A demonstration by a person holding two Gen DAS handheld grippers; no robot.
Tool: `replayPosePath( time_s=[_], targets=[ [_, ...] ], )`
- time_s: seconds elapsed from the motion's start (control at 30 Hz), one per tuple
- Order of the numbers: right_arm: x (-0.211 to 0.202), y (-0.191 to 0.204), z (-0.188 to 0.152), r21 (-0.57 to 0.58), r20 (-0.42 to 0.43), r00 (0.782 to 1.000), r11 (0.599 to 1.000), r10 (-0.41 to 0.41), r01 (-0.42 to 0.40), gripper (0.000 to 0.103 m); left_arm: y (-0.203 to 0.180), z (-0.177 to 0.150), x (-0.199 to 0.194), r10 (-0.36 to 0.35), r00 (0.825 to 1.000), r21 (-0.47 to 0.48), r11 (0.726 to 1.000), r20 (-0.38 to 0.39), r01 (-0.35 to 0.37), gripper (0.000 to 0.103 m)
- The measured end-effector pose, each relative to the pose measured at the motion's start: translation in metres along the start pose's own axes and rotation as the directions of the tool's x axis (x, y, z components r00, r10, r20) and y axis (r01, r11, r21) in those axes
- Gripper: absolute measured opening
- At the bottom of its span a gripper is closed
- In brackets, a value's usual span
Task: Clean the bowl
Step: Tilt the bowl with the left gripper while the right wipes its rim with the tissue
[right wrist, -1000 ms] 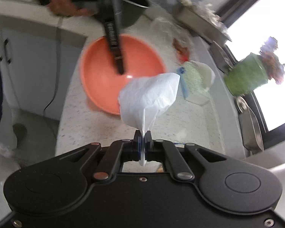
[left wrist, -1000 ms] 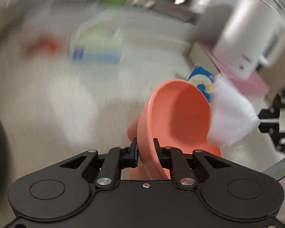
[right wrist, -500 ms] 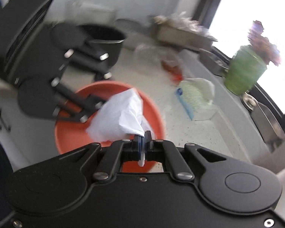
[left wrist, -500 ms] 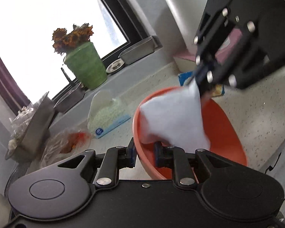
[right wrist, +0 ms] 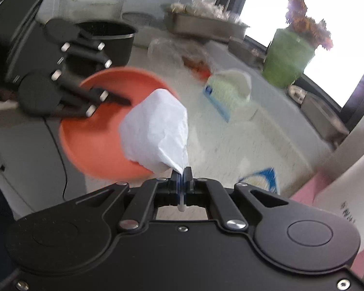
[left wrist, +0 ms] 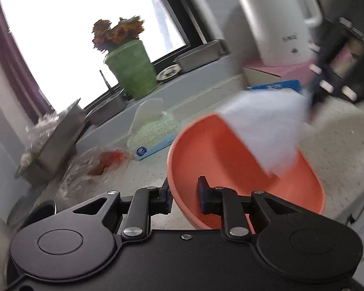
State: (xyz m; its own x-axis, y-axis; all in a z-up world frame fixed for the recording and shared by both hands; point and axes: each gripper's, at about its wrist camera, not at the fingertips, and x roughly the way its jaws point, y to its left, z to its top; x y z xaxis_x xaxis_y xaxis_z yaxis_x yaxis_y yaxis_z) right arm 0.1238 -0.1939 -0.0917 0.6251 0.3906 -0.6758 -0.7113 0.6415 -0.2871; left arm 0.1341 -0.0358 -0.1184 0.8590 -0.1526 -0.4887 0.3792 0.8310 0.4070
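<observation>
Two grippers work over one orange bowl (left wrist: 225, 169), which is held tilted above the speckled counter (left wrist: 339, 131) with its hollow facing the window. The left gripper (left wrist: 184, 194) has the bowl's near rim between its pads, one finger outside and one inside; its jaws are closing on that rim. The right gripper (right wrist: 182, 177) is clamped tight on a pinched corner of a white paper towel (right wrist: 157, 131), and the puffed body of the towel lies against the bowl's inner wall near the far rim. Behind the bowl on the counter lies a tissue pack (left wrist: 153, 135), with a green flower pot (left wrist: 131, 68) on the sill and a white kettle (left wrist: 271, 19) off to the side.
</observation>
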Motion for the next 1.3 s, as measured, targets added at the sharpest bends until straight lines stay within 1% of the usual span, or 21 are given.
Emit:
replayPosePath(
  time_s=[0.03, 0.1, 0.17, 0.23, 0.33, 0.4, 0.6, 0.7, 0.77, 0.87, 0.97, 1.1, 1.2, 1.3],
  targets=[
    [0.001, 0.006, -0.003, -0.001, -0.009, 1.0, 1.0, 0.016, -0.016, 0.001, 0.004, 0.003, 0.004, 0.005, 1.0, -0.031, 1.0, -0.006, -0.005, 0.014],
    [0.003, 0.02, -0.004, -0.011, -0.015, 0.999, 0.999, 0.051, -0.051, 0.001, 0.006, 0.006, 0.006, 0.009, 1.0, -0.048, 0.999, -0.006, -0.009, 0.013],
    [0.004, 0.03, -0.002, -0.026, -0.015, 0.997, 0.997, 0.074, -0.075, 0.001, 0.007, 0.008, 0.007, 0.004, 1.0, -0.05, 0.999, -0.004, -0.005, 0.013],
    [0.005, 0.047, 0.003, -0.047, -0.004, 0.993, 0.992, 0.115, -0.115, 0.002, 0.006, 0.009, 0.006, 0.006, 1.0, -0.049, 0.999, -0.002, -0.006, 0.013],
    [0.009, 0.06, 0.008, -0.051, 0.005, 0.991, 0.989, 0.136, -0.135, 0.002, 0.015, 0.009, 0.008, -0.006, 1.0, -0.09, 0.996, -0.02, 0.004, 0.013],
    [0.01, 0.063, 0.011, -0.038, 0.01, 0.989, 0.989, 0.145, -0.144, 0.002, 0.015, 0.006, 0.007, -0.003, 1.0, -0.09, 0.996, -0.027, 0.0, 0.013],
    [0.022, 0.064, 0.013, 0.013, -0.003, 0.993, 0.993, 0.115, -0.115, 0.001, 0.021, -0.003, 0.008, -0.03, 0.997, -0.133, 0.991, -0.076, 0.019, 0.013],
    [0.032, 0.058, 0.014, 0.068, -0.02, 0.997, 0.995, 0.08, -0.078, 0.001, 0.029, -0.01, 0.008, -0.046, 0.993, -0.195, 0.981, -0.106, 0.024, 0.015],
    [0.035, 0.056, 0.016, 0.079, -0.025, 0.997, 0.994, 0.075, -0.073, 0.002, 0.032, -0.016, 0.006, -0.051, 0.991, -0.222, 0.975, -0.124, 0.023, 0.017],
    [0.039, 0.056, 0.021, 0.072, -0.029, 0.998, 0.996, 0.054, -0.052, 0.002, 0.037, -0.017, 0.0, -0.072, 0.988, -0.25, 0.968, -0.137, 0.036, 0.021],
    [0.041, 0.052, 0.022, 0.064, -0.031, 0.999, 0.997, 0.038, -0.036, 0.002, 0.038, -0.017, -0.004, -0.082, 0.985, -0.254, 0.966, -0.149, 0.042, 0.026],
    [0.041, 0.045, 0.026, 0.055, -0.023, 1.0, 0.998, 0.013, -0.012, 0.002, 0.038, -0.018, -0.008, -0.093, 0.981, -0.236, 0.97, -0.171, 0.051, 0.027],
    [0.04, 0.043, 0.026, 0.029, -0.016, 1.0, 1.0, -0.007, 0.007, 0.002, 0.041, -0.019, -0.007, -0.115, 0.975, -0.254, 0.965, -0.191, 0.064, 0.027],
    [0.036, 0.041, 0.026, 0.012, -0.005, 1.0, 1.0, -0.017, 0.017, 0.002, 0.045, -0.019, -0.006, -0.099, 0.978, -0.289, 0.956, -0.184, 0.042, 0.027]
  ],
)
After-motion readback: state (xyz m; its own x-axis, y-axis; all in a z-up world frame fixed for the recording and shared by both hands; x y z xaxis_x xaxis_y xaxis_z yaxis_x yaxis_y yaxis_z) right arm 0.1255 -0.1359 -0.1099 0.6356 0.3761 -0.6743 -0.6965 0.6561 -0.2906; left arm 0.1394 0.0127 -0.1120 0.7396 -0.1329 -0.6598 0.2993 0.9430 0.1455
